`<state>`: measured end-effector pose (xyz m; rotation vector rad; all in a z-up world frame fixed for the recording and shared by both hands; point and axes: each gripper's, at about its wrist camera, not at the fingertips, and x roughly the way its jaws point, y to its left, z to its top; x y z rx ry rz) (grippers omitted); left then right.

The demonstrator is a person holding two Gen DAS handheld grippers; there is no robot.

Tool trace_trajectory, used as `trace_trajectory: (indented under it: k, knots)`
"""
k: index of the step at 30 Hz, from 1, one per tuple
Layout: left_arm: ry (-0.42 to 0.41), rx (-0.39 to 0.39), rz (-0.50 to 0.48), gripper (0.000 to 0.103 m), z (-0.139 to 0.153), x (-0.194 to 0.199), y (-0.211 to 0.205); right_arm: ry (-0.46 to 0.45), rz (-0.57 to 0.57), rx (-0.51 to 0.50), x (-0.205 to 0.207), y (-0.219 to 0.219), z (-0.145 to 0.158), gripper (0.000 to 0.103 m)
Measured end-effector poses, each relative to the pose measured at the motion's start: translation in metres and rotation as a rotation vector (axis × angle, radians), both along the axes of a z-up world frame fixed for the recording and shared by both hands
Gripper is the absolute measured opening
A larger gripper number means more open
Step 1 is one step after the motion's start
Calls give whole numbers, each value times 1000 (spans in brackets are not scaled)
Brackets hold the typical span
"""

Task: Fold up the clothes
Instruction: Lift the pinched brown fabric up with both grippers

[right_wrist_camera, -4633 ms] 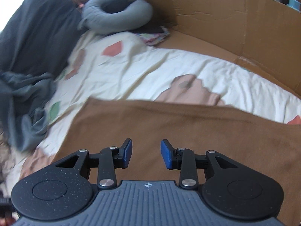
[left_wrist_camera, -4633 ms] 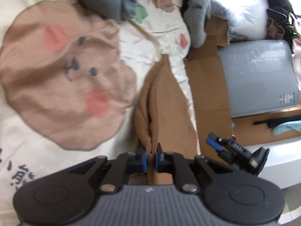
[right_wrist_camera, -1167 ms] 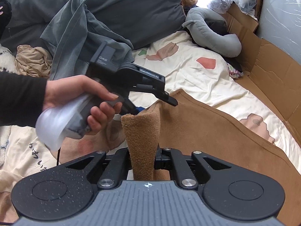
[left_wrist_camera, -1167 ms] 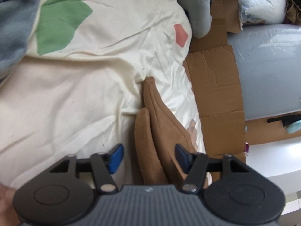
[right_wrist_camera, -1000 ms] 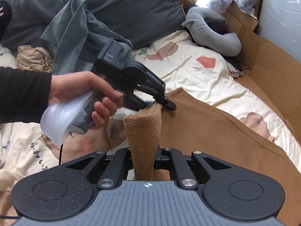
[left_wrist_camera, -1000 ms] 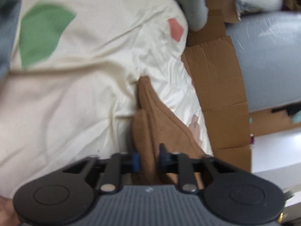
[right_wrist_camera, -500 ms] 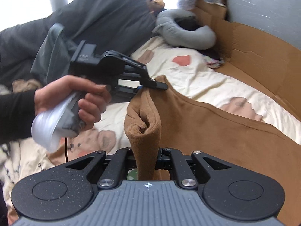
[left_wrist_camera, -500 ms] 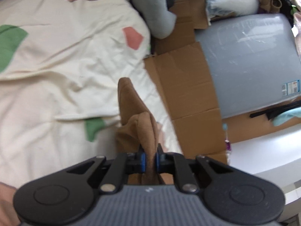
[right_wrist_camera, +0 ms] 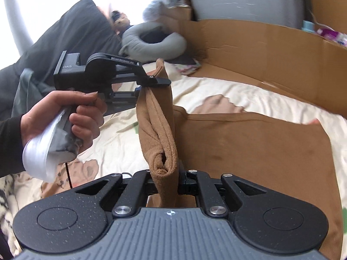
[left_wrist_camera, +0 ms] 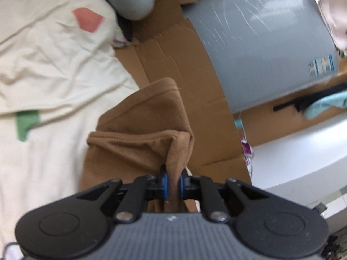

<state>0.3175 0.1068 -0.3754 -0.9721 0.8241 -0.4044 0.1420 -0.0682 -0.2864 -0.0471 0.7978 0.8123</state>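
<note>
The brown garment [right_wrist_camera: 249,149] lies spread over the cream patterned bedsheet [right_wrist_camera: 227,95] at centre right of the right wrist view, one edge lifted into a bunched strip at mid-frame. The right gripper [right_wrist_camera: 166,181] at bottom centre pinches the strip's lower end — the left gripper [right_wrist_camera: 142,87], held in the person's left hand [right_wrist_camera: 65,117] at middle left, pinches its upper end. In the left wrist view, the left gripper's blue pads [left_wrist_camera: 165,182] clamp a fold of brown cloth — cardboard [left_wrist_camera: 184,52] lies beyond.

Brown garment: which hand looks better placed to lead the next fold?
Neither clearly: the left gripper and right gripper each pinch one end of the brown garment's lifted edge, so the fold probably needs both together.
</note>
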Motion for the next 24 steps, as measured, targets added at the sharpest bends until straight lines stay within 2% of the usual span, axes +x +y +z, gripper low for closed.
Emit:
trace_trajectory:
  k: [14,21,24]
  knots:
    - [11,86,-128,11,5,28,-105,70,-199,55,27,-77,-13,5]
    - [22,132,-190,11,-2,38,-152,137,-314,69,44,-117,-32,5]
    - [28,154,-210,11,-7,41,-171,135,-323,49,48,-129,-37,5]
